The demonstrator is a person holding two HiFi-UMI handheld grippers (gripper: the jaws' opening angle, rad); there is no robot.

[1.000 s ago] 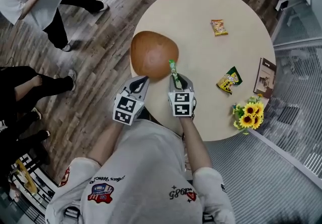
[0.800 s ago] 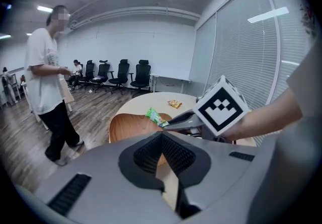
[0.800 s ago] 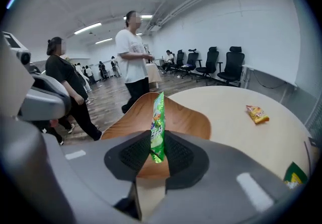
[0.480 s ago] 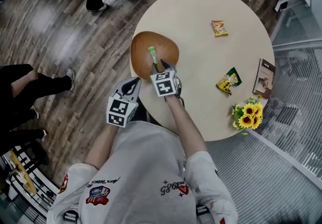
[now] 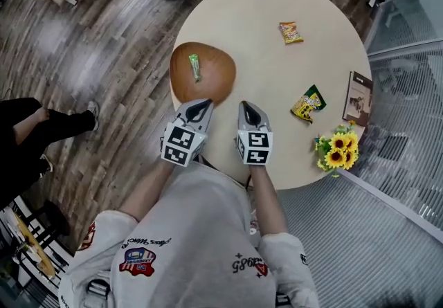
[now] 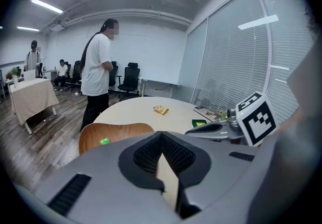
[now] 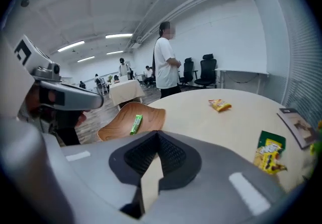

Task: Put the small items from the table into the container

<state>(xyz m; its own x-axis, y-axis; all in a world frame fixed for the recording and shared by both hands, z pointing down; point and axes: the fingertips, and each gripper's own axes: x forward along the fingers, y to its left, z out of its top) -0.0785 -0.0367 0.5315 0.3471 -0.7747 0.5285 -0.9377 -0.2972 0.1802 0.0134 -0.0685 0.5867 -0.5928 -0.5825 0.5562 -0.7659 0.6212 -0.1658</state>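
We are holding the left gripper and the right gripper side by side over the near edge of the table, both with jaws pressed together and gripping nothing. Just ahead of the left gripper's tips the wooden container is sitting, and 1 green stick packet is lying inside it. Ahead and to the right of the right gripper, a green-and-yellow snack packet is lying on the table; farther ahead, an orange packet is lying well apart from it. Farther right, a booklet and sunflowers are sitting at the table's edge.
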